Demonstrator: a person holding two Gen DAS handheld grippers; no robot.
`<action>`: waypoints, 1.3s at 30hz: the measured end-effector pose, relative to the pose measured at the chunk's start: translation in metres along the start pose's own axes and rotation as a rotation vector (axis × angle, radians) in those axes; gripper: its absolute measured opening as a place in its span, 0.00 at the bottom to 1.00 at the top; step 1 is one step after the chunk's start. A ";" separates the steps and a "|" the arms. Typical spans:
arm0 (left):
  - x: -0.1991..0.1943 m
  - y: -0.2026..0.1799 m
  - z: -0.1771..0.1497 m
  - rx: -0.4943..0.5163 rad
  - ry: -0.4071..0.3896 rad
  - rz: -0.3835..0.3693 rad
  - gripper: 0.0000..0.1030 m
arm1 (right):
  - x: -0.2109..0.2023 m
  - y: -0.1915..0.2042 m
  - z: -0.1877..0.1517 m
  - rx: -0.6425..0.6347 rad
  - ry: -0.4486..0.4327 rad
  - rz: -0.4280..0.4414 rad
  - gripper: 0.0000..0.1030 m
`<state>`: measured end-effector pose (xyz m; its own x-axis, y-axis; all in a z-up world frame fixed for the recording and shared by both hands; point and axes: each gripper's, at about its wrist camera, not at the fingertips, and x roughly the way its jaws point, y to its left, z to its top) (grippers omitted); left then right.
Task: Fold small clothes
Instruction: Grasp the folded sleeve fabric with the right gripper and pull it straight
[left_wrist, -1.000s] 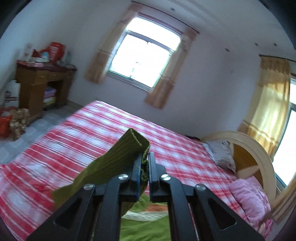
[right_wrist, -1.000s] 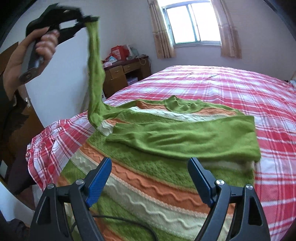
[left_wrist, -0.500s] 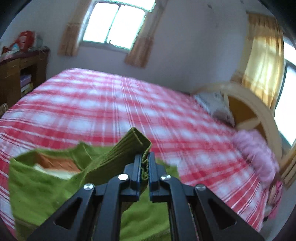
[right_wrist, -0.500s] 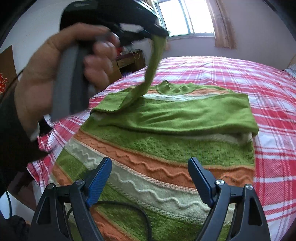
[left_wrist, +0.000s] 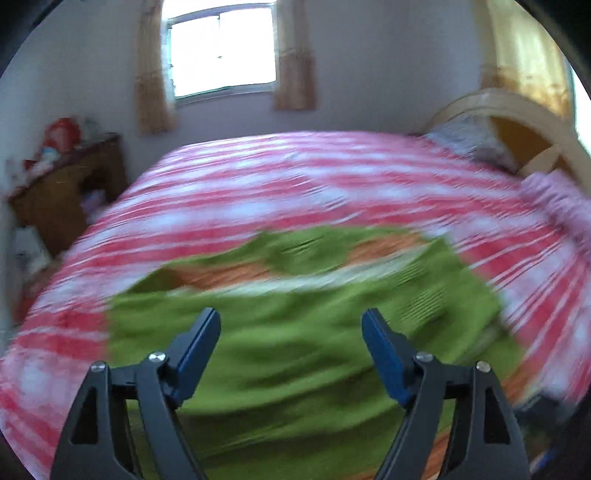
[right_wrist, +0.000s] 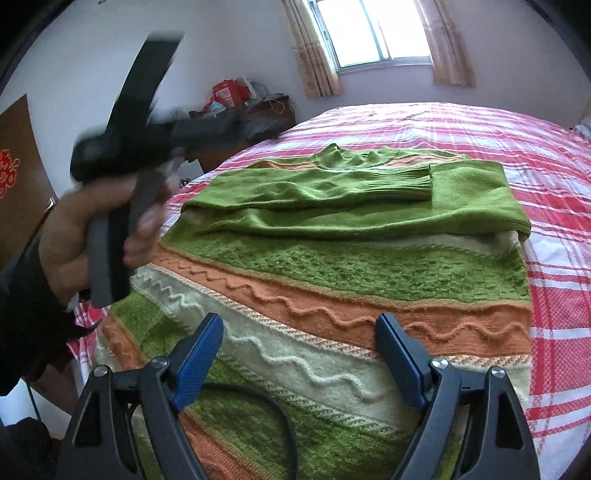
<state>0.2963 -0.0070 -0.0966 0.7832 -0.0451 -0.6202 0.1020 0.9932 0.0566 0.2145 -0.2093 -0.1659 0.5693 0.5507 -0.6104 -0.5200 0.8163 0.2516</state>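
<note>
Sleeves in, body fold next!

One sweater (right_wrist: 332, 266) lies flat on the bed (right_wrist: 554, 155), both sleeves crossed over its chest. Left gripper (left_wrist: 291, 332) and right gripper (right_wrist: 299, 343), two in all, hang spread wide and empty; next, pinch the hem and fold toward the collar.

A bed (right_wrist: 554, 155) in red plaid sheeting is carrying a striped green sweater (right_wrist: 332, 266), lying flat with sleeves folded across, and pillows (left_wrist: 476, 142).
</note>
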 end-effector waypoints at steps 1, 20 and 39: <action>-0.001 0.020 -0.011 -0.002 0.023 0.071 0.79 | 0.000 0.001 0.000 -0.004 0.000 0.002 0.82; 0.020 0.119 -0.064 -0.170 0.115 0.244 0.98 | 0.034 -0.072 0.122 0.204 0.075 -0.134 0.61; 0.031 0.123 -0.054 -0.155 0.105 0.227 1.00 | -0.014 -0.039 0.171 0.002 -0.127 -0.159 0.04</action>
<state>0.3001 0.1194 -0.1509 0.7069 0.1833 -0.6831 -0.1699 0.9816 0.0877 0.3355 -0.2186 -0.0386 0.7199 0.4321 -0.5432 -0.4156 0.8951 0.1611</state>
